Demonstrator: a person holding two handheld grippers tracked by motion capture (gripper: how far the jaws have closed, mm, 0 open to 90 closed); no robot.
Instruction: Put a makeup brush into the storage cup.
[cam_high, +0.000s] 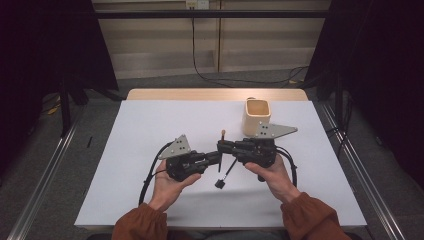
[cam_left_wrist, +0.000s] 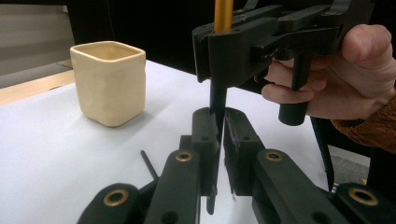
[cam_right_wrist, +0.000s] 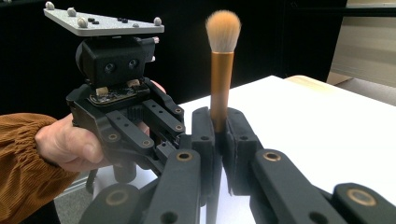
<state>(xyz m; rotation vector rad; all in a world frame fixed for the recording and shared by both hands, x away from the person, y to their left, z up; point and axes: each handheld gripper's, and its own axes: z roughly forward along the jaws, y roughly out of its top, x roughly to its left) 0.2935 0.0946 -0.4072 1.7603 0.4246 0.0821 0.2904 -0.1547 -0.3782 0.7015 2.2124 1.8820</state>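
Closest up, the right gripper (cam_right_wrist: 217, 135) has its black jaws clamped on a makeup brush (cam_right_wrist: 221, 70), which stands upright with the fluffy orange bristles on top and the gold handle just above the pads. The left gripper (cam_left_wrist: 220, 140) pinches the dark lower end of the same brush, directly under the right one. Both hover over the white table (cam_high: 150, 130), nose to nose. A cream cup (cam_high: 256, 116) sits just behind the right gripper.

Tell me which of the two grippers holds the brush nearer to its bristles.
The right gripper: it clamps the brush at its gold part below the bristles; the left gripper holds the black handle lower down.
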